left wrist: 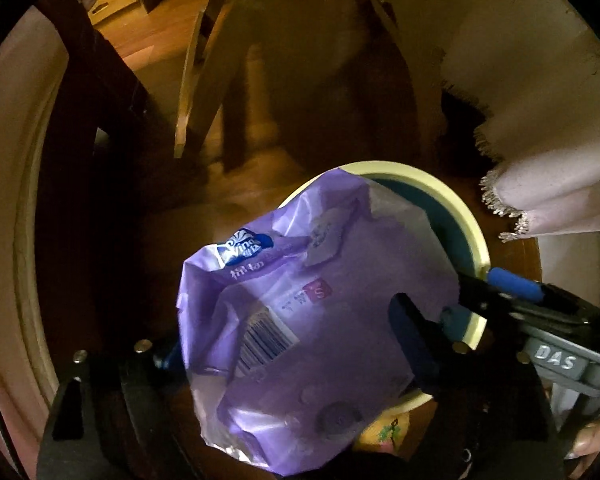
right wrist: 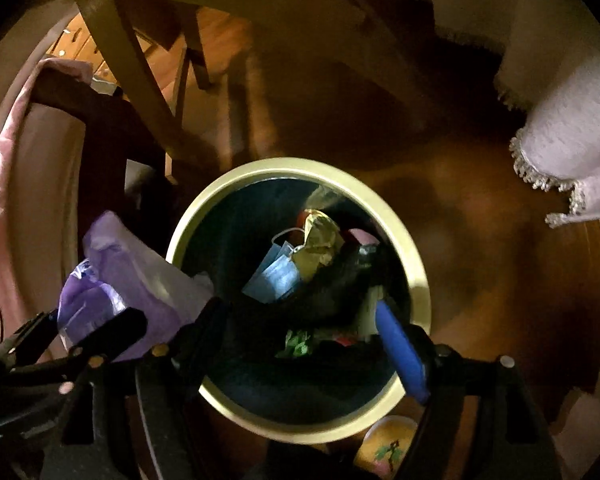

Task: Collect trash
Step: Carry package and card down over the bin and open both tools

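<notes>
Between the spread fingers of the left gripper [left wrist: 296, 364] hangs a crumpled purple plastic wrapper [left wrist: 300, 320], pads not pressing it, partly over the rim of the round cream-rimmed waste bin [right wrist: 416, 268]. Beside it the right gripper [right wrist: 300, 344] stands open and empty above the bin mouth. Deeper inside lie a blue face mask [right wrist: 274, 276] and gold foil [right wrist: 320, 236]; judged from this, only the wrapper's drop remains.

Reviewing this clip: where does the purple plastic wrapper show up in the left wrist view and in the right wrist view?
Left wrist view: the purple wrapper fills the lower centre, in front of the bin's left rim.
Right wrist view: the same wrapper sits at lower left, beside the bin's left rim.
Shared landmark: the round bin with the pale yellow rim.
</notes>
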`<state>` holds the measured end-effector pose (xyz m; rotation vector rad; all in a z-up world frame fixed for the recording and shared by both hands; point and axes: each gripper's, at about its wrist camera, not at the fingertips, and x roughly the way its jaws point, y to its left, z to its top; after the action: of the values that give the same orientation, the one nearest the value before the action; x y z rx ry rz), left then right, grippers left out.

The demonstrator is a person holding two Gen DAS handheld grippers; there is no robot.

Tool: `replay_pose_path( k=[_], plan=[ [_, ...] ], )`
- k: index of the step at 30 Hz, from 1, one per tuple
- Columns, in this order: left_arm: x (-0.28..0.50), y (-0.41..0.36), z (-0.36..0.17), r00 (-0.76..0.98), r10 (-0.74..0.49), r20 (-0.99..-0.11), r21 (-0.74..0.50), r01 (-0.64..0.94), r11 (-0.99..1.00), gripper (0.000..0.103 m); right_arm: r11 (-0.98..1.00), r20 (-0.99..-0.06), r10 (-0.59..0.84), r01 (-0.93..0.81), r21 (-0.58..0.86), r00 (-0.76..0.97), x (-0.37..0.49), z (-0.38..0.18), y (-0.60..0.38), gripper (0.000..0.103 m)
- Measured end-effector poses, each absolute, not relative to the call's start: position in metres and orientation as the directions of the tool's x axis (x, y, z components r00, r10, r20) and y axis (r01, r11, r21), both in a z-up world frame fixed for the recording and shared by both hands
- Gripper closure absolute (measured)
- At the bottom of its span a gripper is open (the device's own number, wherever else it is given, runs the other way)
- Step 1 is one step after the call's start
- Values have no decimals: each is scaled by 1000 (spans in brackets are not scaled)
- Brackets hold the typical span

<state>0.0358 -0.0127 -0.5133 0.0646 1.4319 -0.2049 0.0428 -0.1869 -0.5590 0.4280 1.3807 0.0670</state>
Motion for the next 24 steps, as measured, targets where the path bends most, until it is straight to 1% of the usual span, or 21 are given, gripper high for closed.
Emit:
replay_pose_path(
  k=[4, 13, 20, 24],
  plan=[
    [39, -3, -523, 123, -110, -986, -91, 151, 984, 14, 923, -932, 299, 185, 337, 206, 44, -562, -190, 19],
    [37, 0, -521, 117, -90, -989, -72, 149, 986, 14, 933, -940, 267, 186, 307, 214, 37, -560, -193, 19],
    [32, 1, -494, 138, -98, -986, -77, 148, 986, 14, 936, -943, 244, 200, 291, 226, 31, -541, -194, 19],
    [27, 2, -464, 143, -100, -985, -78, 147, 986, 14, 928, -941, 238, 227, 294, 241, 23, -513, -198, 19]
  ],
)
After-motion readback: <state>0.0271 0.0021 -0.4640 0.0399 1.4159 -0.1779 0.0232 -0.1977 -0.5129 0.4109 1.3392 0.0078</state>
